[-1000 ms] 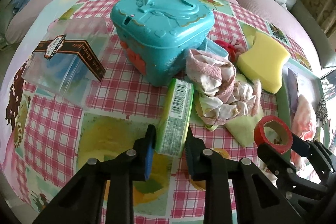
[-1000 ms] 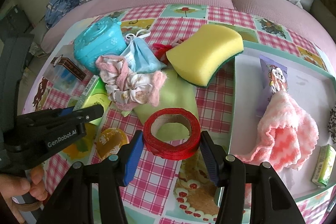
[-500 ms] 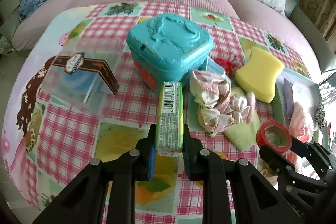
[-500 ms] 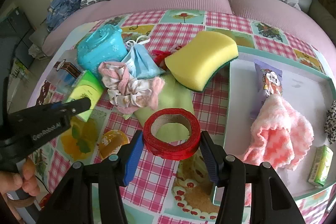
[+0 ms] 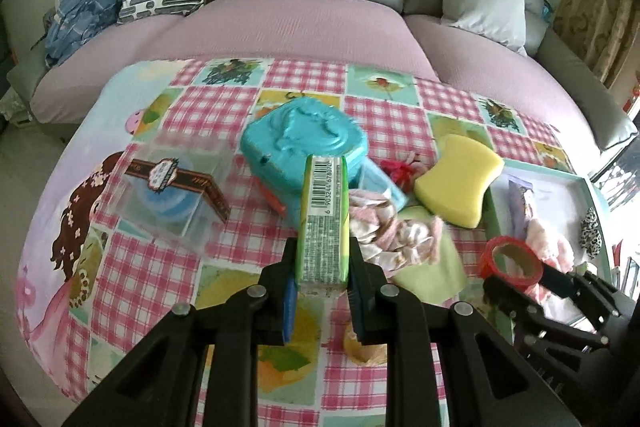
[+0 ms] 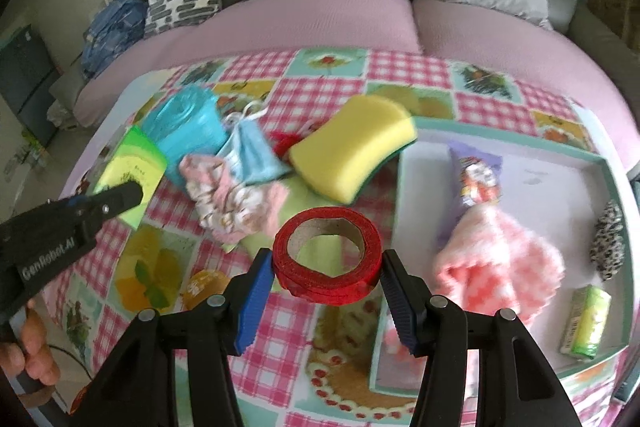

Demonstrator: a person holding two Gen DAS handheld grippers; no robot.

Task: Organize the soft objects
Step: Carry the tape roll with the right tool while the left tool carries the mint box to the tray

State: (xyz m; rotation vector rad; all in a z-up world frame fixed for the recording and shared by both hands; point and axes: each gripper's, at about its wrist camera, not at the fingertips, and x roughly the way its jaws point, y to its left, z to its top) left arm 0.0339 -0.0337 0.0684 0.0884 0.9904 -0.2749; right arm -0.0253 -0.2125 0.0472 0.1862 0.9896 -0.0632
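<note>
Left gripper (image 5: 322, 293) is clamped on the green tissue pack (image 5: 323, 223), off the tablecloth, its long axis running straight out along the fingers. Right gripper (image 6: 326, 293) grips the red tape roll (image 6: 326, 255) across its width. The tray (image 6: 600, 163) lies to the right, nearer the right hand; the left pack probably has to cross over.

A yellow sponge (image 6: 352, 151), red tape roll (image 6: 328, 255) and pink-checked tablecloth (image 5: 152, 259).
</note>
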